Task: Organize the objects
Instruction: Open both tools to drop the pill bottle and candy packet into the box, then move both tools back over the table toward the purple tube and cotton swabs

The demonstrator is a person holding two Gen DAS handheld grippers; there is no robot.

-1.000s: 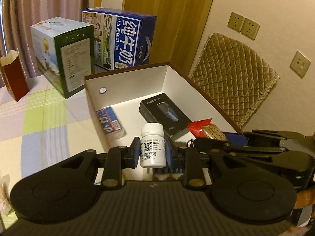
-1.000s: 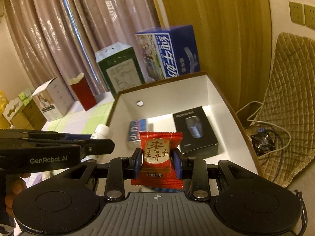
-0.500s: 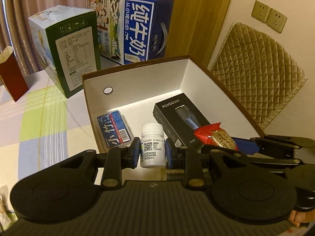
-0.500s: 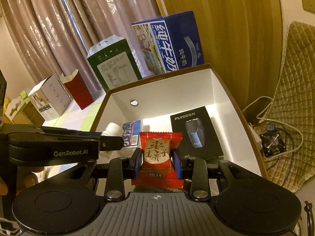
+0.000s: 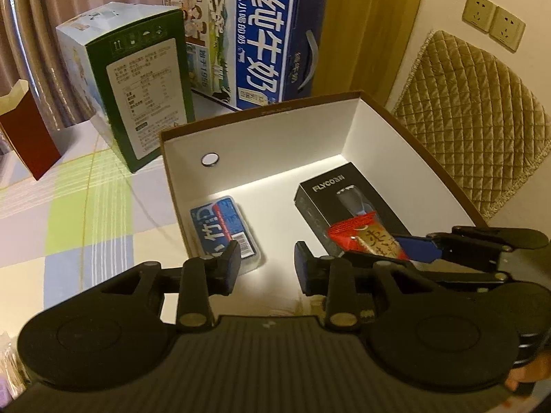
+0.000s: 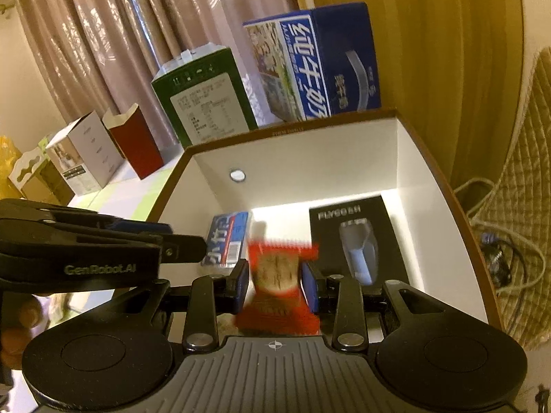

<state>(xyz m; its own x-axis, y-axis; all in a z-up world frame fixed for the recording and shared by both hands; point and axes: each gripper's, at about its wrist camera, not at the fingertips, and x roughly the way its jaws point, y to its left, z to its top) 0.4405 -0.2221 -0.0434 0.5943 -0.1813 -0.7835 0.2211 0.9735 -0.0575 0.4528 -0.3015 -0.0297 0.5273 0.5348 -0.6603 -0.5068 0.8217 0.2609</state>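
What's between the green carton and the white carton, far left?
A red paper bag stands between the green carton and the white carton, seen in the right wrist view.

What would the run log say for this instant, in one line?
left gripper: jaws opening, nothing between | right gripper: shut on red snack packet | both: above white box | packet: not yet released

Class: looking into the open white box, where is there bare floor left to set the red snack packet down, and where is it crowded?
Bare floor lies between the blue card pack and the black shaver box, in the white box. The right side is crowded by that shaver box.
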